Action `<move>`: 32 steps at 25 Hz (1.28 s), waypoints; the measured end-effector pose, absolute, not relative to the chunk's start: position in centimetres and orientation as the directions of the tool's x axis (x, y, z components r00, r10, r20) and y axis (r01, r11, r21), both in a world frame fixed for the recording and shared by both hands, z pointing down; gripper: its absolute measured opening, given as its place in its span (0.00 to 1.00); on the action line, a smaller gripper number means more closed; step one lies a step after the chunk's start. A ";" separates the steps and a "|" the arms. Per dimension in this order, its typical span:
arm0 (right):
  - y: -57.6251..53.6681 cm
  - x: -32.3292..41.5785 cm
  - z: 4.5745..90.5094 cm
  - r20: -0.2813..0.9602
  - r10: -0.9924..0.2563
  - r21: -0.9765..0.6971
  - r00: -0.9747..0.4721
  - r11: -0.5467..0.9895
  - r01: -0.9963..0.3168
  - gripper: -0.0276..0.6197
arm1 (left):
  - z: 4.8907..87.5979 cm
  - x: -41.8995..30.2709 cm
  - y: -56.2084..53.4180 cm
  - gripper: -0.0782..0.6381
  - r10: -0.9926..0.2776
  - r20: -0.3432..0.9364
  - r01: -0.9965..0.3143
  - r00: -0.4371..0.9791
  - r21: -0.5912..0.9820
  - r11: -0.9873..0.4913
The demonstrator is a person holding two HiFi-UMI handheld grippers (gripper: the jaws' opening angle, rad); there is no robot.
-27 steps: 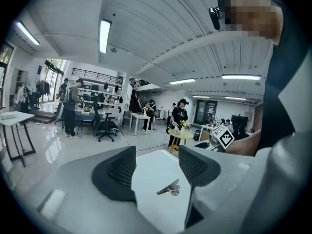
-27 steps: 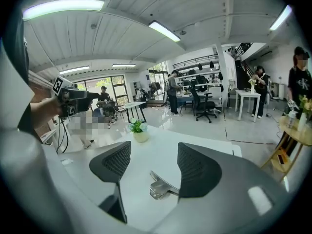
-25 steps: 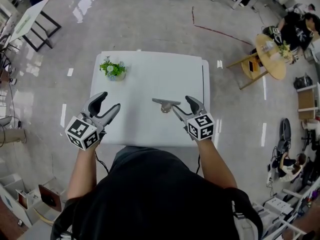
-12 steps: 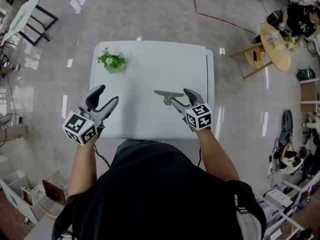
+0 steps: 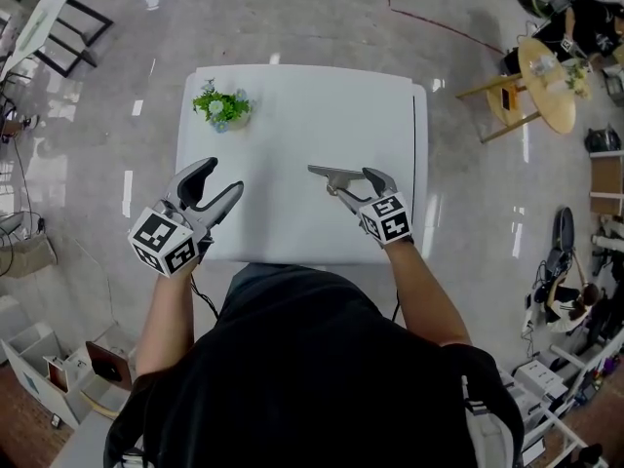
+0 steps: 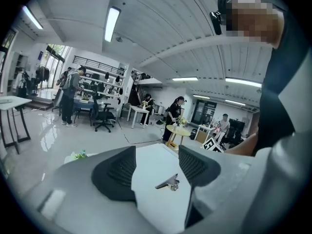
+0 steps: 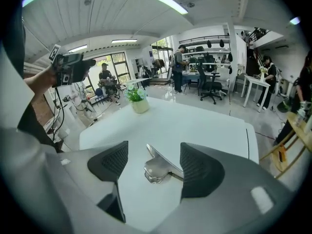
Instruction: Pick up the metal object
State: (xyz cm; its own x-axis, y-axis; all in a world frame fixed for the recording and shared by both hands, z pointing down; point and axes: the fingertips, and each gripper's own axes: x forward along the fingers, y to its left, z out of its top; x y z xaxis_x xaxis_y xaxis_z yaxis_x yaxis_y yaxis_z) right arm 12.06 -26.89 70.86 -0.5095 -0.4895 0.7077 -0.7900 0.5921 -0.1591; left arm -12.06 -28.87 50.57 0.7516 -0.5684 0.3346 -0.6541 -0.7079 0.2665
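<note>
The white counter [image 5: 292,115] carries two items. The metal object [image 5: 330,174] is a flat silver clip-like piece with a long blade and a rounded looped end. It lies on the counter right of centre, toward the near edge. A small potted plant [image 5: 222,108] stands at the far left corner, well apart from the metal object.

Right claw [image 5: 357,185]: the jaws are spread. In the right gripper view the metal object sits in the gap between the two ribbed pads [image 7: 111,162]. Its looped end is nearer the camera and its blade points away, toward the plant. One arm of the object passes behind the right-hand pad, and it cannot be told whether that pad touches it. The left-hand pad stands clear of the object. The object is not pinched and appears to rest flat on the counter surface.

Left claw [image 5: 218,176]: the jaws are spread and nothing stands between them. In the head view the jaws hang over the near left part of the counter, well apart from the metal object. The marker cube [image 5: 162,243] sits just outside the counter's left edge. In the left gripper view the metal object shows through the gap between the jaws, far off on the counter.
</note>
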 end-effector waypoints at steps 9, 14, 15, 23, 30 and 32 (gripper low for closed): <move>-26.4 11.6 74.8 0.771 -0.418 -0.128 -0.480 0.637 -0.761 0.61 | 51.9 -12.2 -29.7 0.48 -0.558 0.337 -0.649 0.758 0.303 -0.698; -26.1 11.9 77.0 0.807 -0.378 -0.115 -0.453 0.651 -0.750 0.61 | 53.1 -12.5 -29.8 0.48 -0.550 0.350 -0.649 0.758 0.322 -0.690; -26.0 11.9 77.3 0.814 -0.367 -0.118 -0.451 0.656 -0.746 0.61 | 53.3 -12.5 -29.9 0.48 -0.548 0.353 -0.649 0.758 0.325 -0.688; -25.3 11.9 79.8 0.851 -0.312 -0.103 -0.422 0.689 -0.718 0.62 | 54.6 -12.0 -30.6 0.48 -0.527 0.361 -0.636 0.769 0.353 -0.686; -25.7 11.9 81.1 0.867 -0.296 -0.081 -0.401 0.711 -0.699 0.61 | 55.7 -11.9 -31.3 0.48 -0.516 0.372 -0.633 0.771 0.369 -0.680; -25.8 11.9 81.3 0.870 -0.296 -0.075 -0.395 0.712 -0.698 0.61 | 55.6 -11.9 -31.5 0.48 -0.511 0.380 -0.633 0.771 0.372 -0.679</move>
